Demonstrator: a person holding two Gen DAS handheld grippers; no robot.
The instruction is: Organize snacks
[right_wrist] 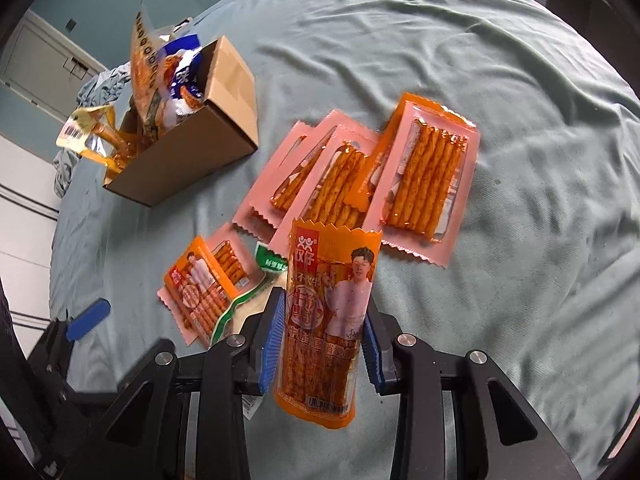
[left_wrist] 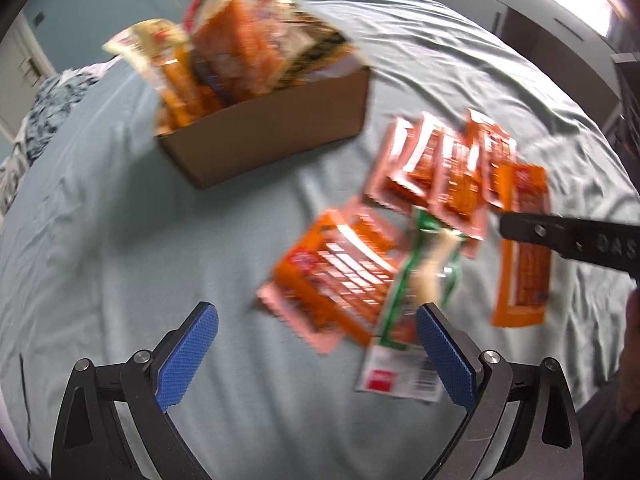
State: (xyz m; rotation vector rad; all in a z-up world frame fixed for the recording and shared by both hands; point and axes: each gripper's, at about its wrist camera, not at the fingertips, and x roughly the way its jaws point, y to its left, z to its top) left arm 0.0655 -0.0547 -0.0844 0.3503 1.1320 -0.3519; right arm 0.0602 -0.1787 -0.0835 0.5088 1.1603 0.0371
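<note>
In the right wrist view, starting at the left, we see the cardboard box toward the far left part of the bed, which is covered in a pale green sheet. The box stands open and is crowded with snack bags that stick up past its rim. Nearer us, low on the left, one blue pad of the left gripper shows; in its own blurred view its fingers stand wide apart over the sheet with nothing between them.

Moving right, a small orange packet lies flat on the sheet, and a green-and-white packet overlaps its right edge. Beyond these, around the middle of the bed, three pink-edged packs of spicy sticks lie fanned and overlapping, clear windows up, the rightmost on top.

In front of them we hold the long orange packet in the right gripper. Its fingers are clamped on the packet's two long sides about halfway along, so the packet stands roughly upright between the pads, its zigzag top edge above the fingertips and its barcoded bottom hanging below. To the right of that, we see only rumpled sheet out to the bed's right edge.
</note>
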